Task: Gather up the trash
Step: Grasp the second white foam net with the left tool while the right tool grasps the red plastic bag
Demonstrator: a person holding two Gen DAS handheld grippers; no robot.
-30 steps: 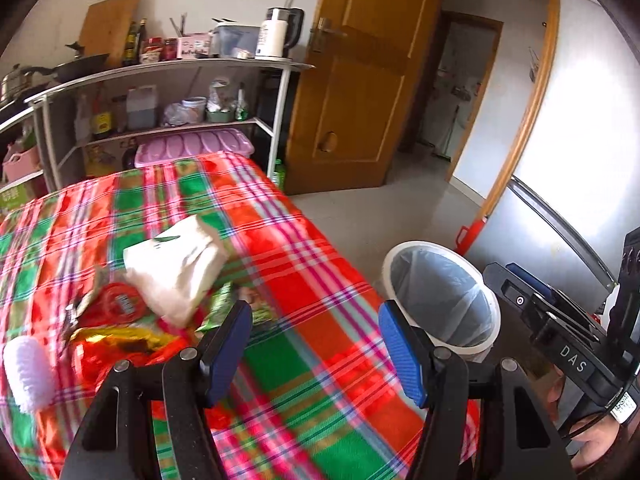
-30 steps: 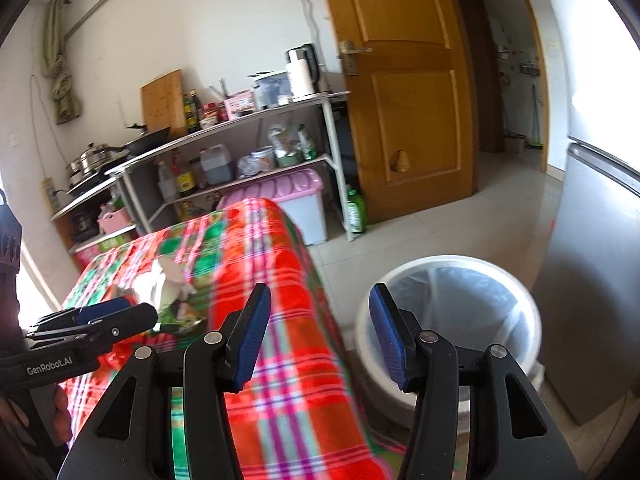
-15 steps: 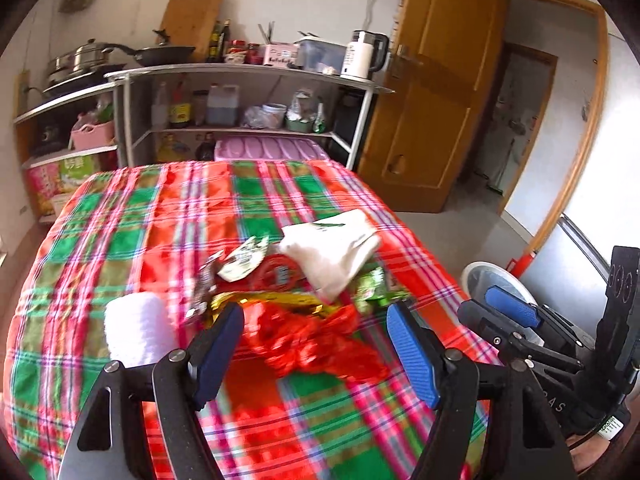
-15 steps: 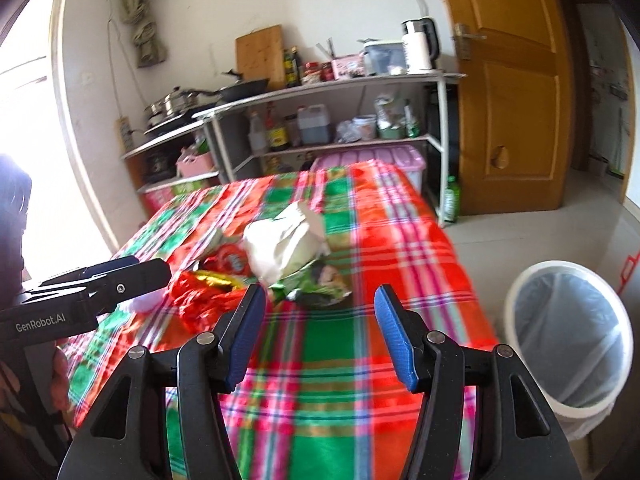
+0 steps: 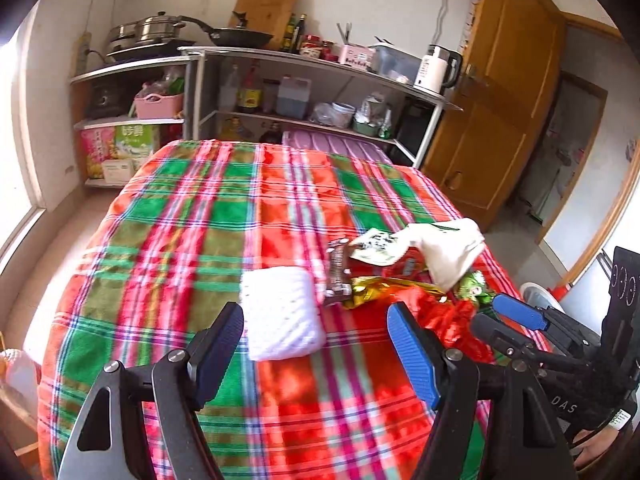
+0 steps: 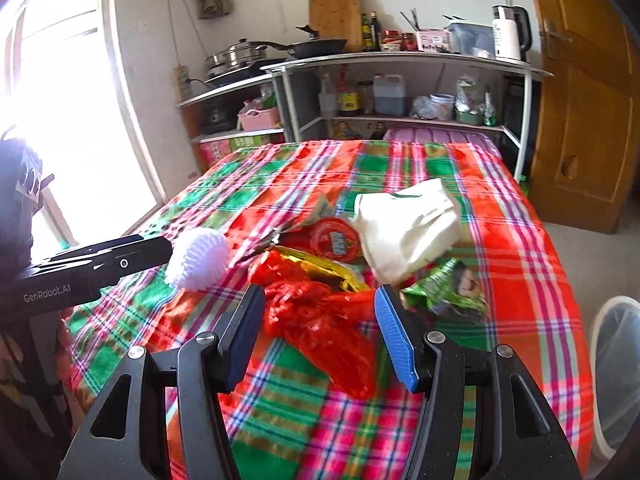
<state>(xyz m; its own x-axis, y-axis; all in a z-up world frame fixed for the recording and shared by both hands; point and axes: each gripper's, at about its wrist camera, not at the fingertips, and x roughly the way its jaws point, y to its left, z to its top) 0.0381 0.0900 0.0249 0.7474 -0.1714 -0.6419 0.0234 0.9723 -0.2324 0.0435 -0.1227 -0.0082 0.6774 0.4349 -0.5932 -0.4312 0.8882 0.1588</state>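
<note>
Left wrist view: left gripper [image 5: 316,332] spread, empty, above white foam-net sleeve [image 5: 280,314] on plaid-covered table [image 5: 192,216].
Right wrist view: right gripper [image 6: 318,322] spread, empty, over crumpled red plastic bag [image 6: 320,316]; white lined bin [image 6: 618,368] at right.
Risk: bag probably slips; thin film bunches.

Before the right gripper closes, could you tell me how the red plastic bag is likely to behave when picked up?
The red plastic bag looks thin and crumpled, so it will probably be floppy and very light. Its glossy film may slip between the open right gripper pads, and it could drag the gold wrapper beside it.

"GenRobot.AI" stands in white on the left gripper [image 6: 96,264] body in the right wrist view; "DAS" shows on the right gripper [image 5: 520,320] body.
</note>
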